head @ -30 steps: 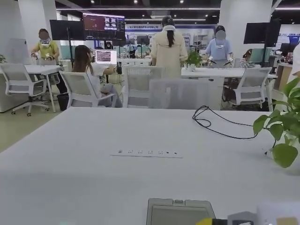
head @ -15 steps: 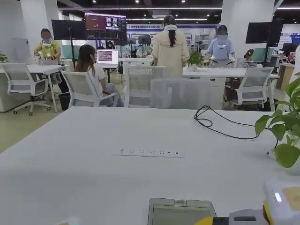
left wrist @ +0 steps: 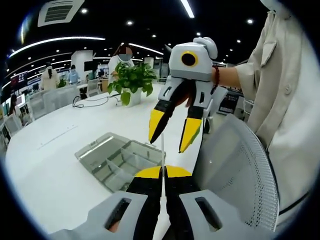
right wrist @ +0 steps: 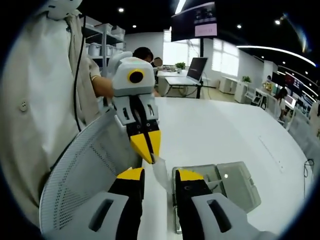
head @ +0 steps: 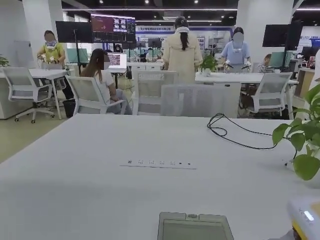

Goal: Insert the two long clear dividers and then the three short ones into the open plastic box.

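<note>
In the left gripper view my left gripper (left wrist: 162, 172) is shut on the edge of a thin clear divider (left wrist: 163, 152) that stands up between its jaws. My right gripper (left wrist: 171, 140) hangs open just above it, one yellow tip on each side of the divider. The right gripper view has my right gripper (right wrist: 160, 175) open around the divider (right wrist: 161, 176), with my left gripper (right wrist: 149, 150) pinching it from above. The open clear plastic box (left wrist: 107, 165) lies on the white table beyond; it has dividers standing in it. Its near end (head: 195, 227) sits at the head view's bottom edge.
A grey mesh chair back (left wrist: 235, 170) stands close beside both grippers, against the person's beige clothes. On the table are an inset socket strip (head: 157, 163), a looped black cable (head: 225, 132) and a potted plant (head: 300, 145) at the right edge. Other people work at desks behind.
In the head view the gripper at the bottom right has sunk toward the corner; its yellow tips and grey body have left the picture. The box has not moved.
</note>
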`<state>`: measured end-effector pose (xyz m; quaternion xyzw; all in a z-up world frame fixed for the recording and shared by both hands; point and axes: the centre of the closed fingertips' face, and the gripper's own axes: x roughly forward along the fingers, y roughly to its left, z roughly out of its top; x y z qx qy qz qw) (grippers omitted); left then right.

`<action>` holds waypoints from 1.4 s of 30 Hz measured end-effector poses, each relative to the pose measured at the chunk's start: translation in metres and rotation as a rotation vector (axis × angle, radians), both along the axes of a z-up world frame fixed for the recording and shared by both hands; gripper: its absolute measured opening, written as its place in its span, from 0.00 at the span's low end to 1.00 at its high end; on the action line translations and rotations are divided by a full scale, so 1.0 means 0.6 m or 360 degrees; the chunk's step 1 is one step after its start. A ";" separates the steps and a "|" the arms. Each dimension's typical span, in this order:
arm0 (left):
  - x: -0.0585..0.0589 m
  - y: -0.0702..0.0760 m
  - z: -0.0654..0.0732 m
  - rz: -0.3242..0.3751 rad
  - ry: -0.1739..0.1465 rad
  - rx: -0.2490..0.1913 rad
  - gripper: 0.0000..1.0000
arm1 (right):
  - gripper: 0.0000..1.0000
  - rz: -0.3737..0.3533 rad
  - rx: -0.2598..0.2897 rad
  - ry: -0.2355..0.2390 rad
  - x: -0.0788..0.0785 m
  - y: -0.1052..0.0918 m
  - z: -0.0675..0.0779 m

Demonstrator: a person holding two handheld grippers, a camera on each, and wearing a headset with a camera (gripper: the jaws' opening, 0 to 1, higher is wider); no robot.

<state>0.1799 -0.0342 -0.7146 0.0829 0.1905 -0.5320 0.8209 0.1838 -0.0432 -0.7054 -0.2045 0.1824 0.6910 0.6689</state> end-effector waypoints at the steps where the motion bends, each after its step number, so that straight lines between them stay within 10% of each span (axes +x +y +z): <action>1: -0.002 -0.001 0.001 -0.0013 0.0003 -0.0007 0.00 | 0.25 0.0016 -0.0005 0.0010 -0.004 0.000 -0.002; 20: -0.053 -0.024 0.015 -0.0270 -0.0022 -0.0087 0.00 | 0.04 0.0240 -0.0027 0.0114 -0.063 -0.004 -0.009; 42: -0.016 -0.004 0.010 -0.0002 0.0067 -0.0181 0.13 | 0.02 0.0050 -0.0050 -0.0003 -0.008 -0.002 -0.011</action>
